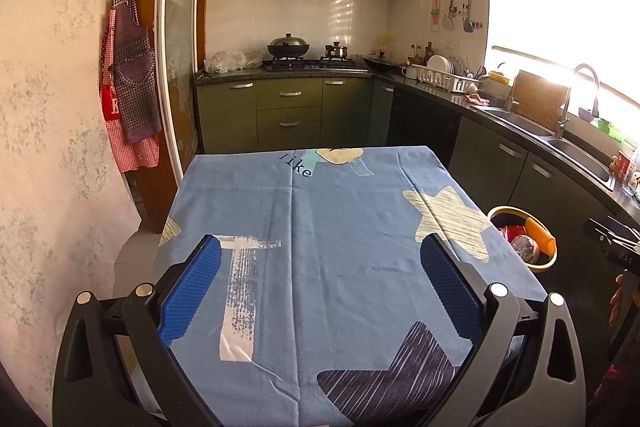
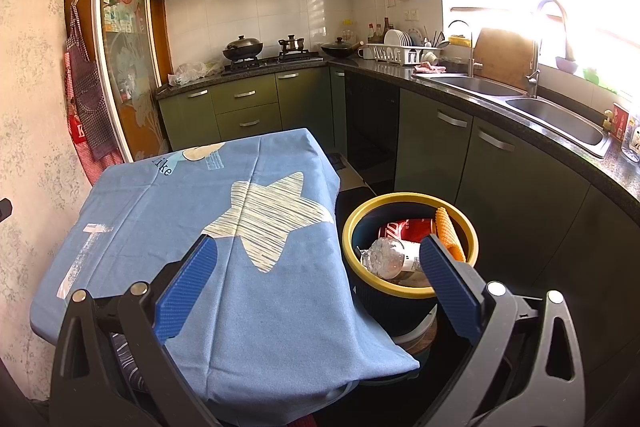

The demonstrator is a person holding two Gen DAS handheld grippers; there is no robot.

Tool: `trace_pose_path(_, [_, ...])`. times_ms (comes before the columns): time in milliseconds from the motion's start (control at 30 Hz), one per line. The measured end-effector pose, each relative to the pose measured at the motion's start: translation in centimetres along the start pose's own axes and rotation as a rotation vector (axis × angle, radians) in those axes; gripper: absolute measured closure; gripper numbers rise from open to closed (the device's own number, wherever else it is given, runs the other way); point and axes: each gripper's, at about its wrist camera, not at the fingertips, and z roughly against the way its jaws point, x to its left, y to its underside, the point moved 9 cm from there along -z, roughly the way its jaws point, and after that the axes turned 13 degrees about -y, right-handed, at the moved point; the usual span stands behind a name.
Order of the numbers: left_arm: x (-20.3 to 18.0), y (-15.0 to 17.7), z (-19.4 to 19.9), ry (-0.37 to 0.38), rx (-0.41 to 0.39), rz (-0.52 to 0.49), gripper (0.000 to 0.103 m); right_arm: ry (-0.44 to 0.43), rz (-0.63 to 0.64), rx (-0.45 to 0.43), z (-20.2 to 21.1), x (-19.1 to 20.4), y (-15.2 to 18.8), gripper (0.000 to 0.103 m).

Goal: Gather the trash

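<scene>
Already the trash sits in the yellow-rimmed bin (image 2: 410,239), lower right of the right view, beside the bench (image 2: 192,211); right claw (image 2: 316,287) nearer, left claw (image 1: 320,291) too spread empty.

Partly hidden trash bin
The table's cloth (image 1: 340,227) covers the bin's (image 1: 546,265) near side; the window (image 1: 568,7) is glare-washed.

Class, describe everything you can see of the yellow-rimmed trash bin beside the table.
The trash bin is round, with a dark blue body and a yellow rim, upright and open-topped. It stands just off the right edge of the blue tablecloth. Inside lie a red can, a crumpled clear plastic bottle and an orange ridged item. Neither claw touches it.
</scene>
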Motion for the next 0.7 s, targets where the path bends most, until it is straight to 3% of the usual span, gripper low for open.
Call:
trace_pose_path(467, [-1.3, 0.0, -2.1, 0.048, 0.031, -0.005, 0.005, 0.005, -0.004, 0.008, -0.6, -0.2, 0.4, 0.007])
trace_pose_path(700, [-0.9, -0.3, -9.4, -0.014, 0.107, -0.037, 0.005, -0.025, 0.024, 0.068, -4.8, 0.5, -0.6, 0.007])
